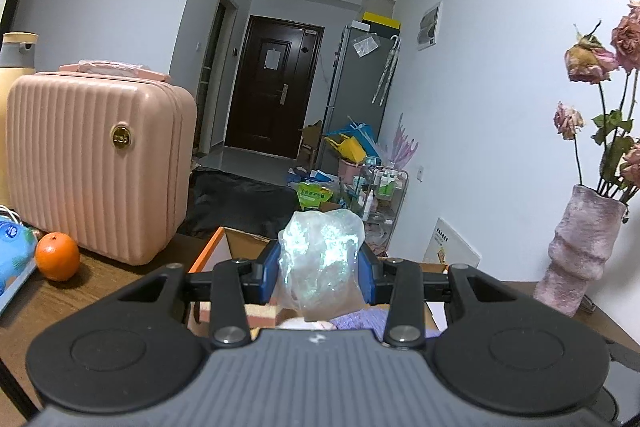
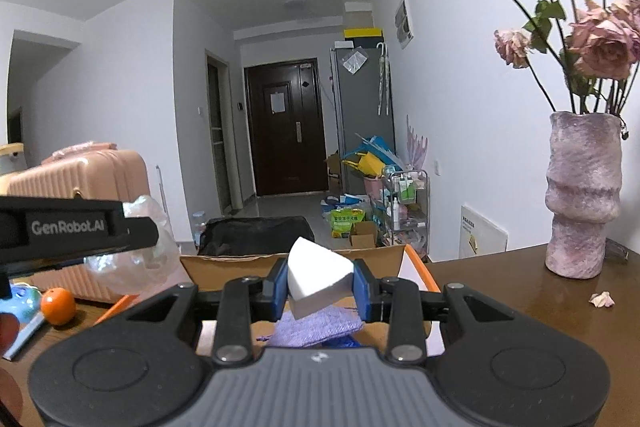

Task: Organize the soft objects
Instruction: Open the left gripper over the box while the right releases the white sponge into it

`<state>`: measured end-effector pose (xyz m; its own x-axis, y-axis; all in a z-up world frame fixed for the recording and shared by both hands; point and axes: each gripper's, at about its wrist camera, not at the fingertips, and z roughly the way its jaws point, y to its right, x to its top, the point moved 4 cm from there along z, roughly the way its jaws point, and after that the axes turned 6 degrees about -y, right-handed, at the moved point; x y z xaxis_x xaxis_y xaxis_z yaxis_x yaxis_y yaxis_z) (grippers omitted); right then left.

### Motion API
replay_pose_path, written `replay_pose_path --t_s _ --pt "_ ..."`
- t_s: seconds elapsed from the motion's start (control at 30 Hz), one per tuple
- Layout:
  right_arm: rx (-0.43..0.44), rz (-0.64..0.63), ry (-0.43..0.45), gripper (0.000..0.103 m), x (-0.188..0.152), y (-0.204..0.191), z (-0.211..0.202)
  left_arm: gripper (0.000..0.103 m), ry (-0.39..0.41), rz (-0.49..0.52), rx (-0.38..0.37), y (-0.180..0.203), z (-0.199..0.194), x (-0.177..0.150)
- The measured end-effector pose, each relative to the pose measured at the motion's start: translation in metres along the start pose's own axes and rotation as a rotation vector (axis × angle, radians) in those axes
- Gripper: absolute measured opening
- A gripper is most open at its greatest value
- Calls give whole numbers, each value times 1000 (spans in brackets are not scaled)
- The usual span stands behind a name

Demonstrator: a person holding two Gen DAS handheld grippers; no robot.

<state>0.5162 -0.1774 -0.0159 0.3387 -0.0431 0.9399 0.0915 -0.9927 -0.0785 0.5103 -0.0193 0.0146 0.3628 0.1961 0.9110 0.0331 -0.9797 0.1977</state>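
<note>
My left gripper (image 1: 319,273) is shut on a crumpled clear plastic bag (image 1: 322,251) and holds it above an open cardboard box (image 1: 240,241). A purple knitted cloth (image 1: 362,319) and a striped item lie in the box. My right gripper (image 2: 320,289) is shut on a white foam wedge (image 2: 318,279) and holds it above the same box (image 2: 232,267), over the purple cloth (image 2: 316,325). The left gripper's body (image 2: 76,227) and its bag (image 2: 140,263) show at the left of the right wrist view.
A pink ribbed case (image 1: 96,163), an orange (image 1: 57,255) and a blue item (image 1: 14,247) stand left on the brown table (image 1: 80,299). A pink vase of dried roses (image 2: 582,191) stands right, with a fallen petal (image 2: 602,299) near it.
</note>
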Motion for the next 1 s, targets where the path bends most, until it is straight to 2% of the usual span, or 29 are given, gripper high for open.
replay_pose_path --t_s 0.6,0.73,1.0 --pt "-28 -38 -90 32 12 -3 61 40 -28 19 42 -2 53 13" --pt "-16 -16 -141 32 12 -1 75 40 -57 28 53 -3 66 11" --pt "-30 -51 -199 32 2 -2 94 40 -131 59 77 -4 84 1"
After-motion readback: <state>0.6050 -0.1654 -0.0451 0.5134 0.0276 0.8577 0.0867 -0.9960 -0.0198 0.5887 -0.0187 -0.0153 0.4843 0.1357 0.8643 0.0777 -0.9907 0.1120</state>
